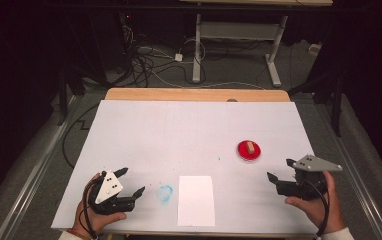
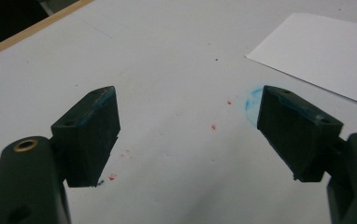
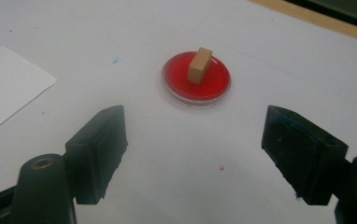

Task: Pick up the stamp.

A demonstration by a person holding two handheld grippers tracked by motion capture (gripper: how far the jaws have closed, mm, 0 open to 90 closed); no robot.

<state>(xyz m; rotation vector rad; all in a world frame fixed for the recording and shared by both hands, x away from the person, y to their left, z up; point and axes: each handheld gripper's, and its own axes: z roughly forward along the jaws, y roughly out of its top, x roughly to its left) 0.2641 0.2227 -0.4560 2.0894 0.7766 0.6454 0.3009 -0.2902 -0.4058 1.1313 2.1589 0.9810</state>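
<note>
A small tan block (image 1: 249, 147) (image 3: 200, 65) stands in a round red dish (image 1: 244, 155) (image 3: 174, 79) right of the table's middle. A white sheet of paper (image 1: 196, 200) (image 2: 326, 51) (image 3: 3, 84) lies near the front edge. Just left of it is a blue smudge (image 1: 165, 194) (image 2: 251, 100). My left gripper (image 1: 130, 182) (image 2: 188, 135) rests at the front left, open and empty, pointing toward the smudge. At the front right, my right gripper (image 1: 281, 170) (image 3: 195, 154) is open and empty, its jaws aimed at the dish a short way off.
The white board (image 1: 179, 135) covers a wooden table whose far edge (image 1: 194, 94) shows. Tiny red specks (image 2: 212, 127) dot the board near the left gripper. Beyond the table stand a desk frame (image 1: 239, 35) and floor cables (image 1: 144, 60).
</note>
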